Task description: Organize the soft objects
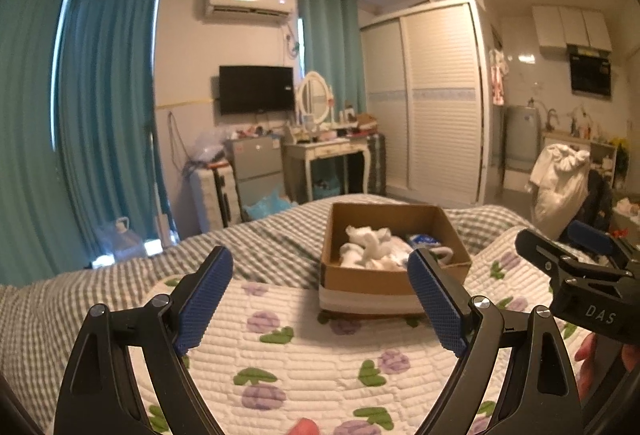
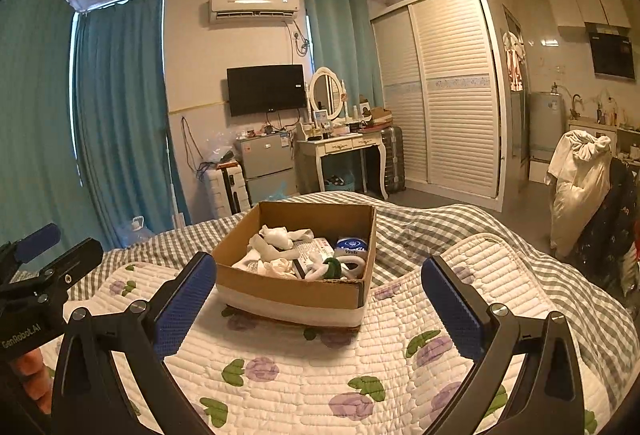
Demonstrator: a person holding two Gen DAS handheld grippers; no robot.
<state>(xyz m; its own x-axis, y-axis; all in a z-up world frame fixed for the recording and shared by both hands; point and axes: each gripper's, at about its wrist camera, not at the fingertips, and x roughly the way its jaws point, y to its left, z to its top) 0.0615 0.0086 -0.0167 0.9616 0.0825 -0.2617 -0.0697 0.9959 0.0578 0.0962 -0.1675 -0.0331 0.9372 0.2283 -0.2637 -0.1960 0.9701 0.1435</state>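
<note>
An open cardboard box (image 1: 372, 279) (image 2: 292, 291) stands on a white quilted mat with purple flowers (image 1: 320, 355) (image 2: 360, 355) on the bed. Inside lie white socks (image 1: 368, 247) (image 2: 276, 241), a blue tissue pack (image 2: 352, 247), a white and green item (image 2: 332, 269) and paper. My left gripper (image 1: 320, 287) is open and empty, just short of the box. My right gripper (image 2: 320, 295) is open and empty, also in front of the box. Each gripper shows at the edge of the other's view: the right (image 1: 580, 275), the left (image 2: 40, 275).
A green checked blanket (image 1: 260, 239) (image 2: 420, 227) covers the bed beyond the mat. Past the bed foot stand a vanity desk (image 2: 344, 147), small fridge (image 2: 268, 163), suitcases and a wardrobe (image 2: 452, 95). A chair with white clothes (image 2: 580, 175) stands right.
</note>
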